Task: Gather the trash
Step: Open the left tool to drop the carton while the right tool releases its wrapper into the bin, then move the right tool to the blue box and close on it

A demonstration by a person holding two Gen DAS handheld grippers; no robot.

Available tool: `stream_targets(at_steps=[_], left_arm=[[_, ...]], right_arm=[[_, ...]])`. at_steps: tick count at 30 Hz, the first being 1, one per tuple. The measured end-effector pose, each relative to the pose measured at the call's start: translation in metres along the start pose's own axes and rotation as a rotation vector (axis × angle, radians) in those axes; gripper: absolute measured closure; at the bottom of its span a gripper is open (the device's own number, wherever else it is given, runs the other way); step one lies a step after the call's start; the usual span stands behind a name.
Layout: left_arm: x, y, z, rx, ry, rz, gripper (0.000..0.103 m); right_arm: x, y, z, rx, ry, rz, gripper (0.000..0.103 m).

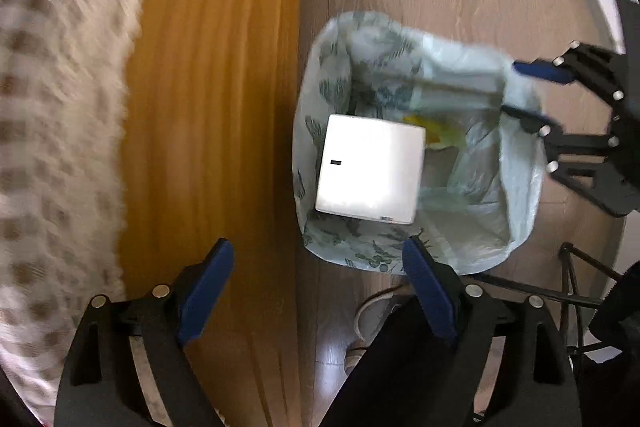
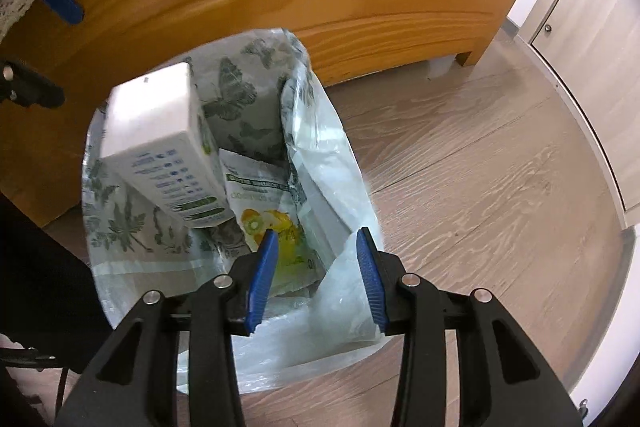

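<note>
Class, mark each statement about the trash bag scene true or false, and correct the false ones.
1. A white box sits inside the trash bag. True.
2. The left claw grips the white box. False: it is open and empty.
3. A fruit-printed packet lies in the bag beside the box. True.
4. The bag stands on a carpet. False: it stands on a wooden floor.
5. The right claw is open above the bag's rim. True.

The patterned bedspread [image 1: 52,131] is smeared by blur, and the white box [image 2: 160,147] hides the bag's [image 2: 332,163] contents beneath it.
</note>
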State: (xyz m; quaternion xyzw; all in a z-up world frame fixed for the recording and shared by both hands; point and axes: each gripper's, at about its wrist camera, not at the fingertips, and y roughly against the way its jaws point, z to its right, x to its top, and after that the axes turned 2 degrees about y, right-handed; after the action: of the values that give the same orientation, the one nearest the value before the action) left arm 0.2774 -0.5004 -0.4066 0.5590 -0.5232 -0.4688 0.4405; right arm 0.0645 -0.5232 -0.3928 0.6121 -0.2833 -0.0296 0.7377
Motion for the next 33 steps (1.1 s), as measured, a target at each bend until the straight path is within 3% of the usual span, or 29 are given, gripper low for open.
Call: stream_targets(at_steps=[10,19,27,33], left_arm=[[-0.006,0.08,-0.014,-0.031,0.061,0.14,0.02],[-0.041,0.157,-0.034,-0.046,0.134,0.316,0.02],[-0.109,0.222,-0.073,-0.029,0.309,0.523,0.02],[-0.194,0.267,-0.117,0.036,0.505,0.701,0.013]], right_arm=[[0.023,0.041,-0.009,-0.023,0.058,0.013,0.06],[0.048,0.101,-0.028,-0.051,0.154,0.057,0.052],[0.094,0.184,-0.064,-0.048,0.244,0.201,0.043],[0.144,0.251,-0.105,-0.012,0.252,0.374,0.035]])
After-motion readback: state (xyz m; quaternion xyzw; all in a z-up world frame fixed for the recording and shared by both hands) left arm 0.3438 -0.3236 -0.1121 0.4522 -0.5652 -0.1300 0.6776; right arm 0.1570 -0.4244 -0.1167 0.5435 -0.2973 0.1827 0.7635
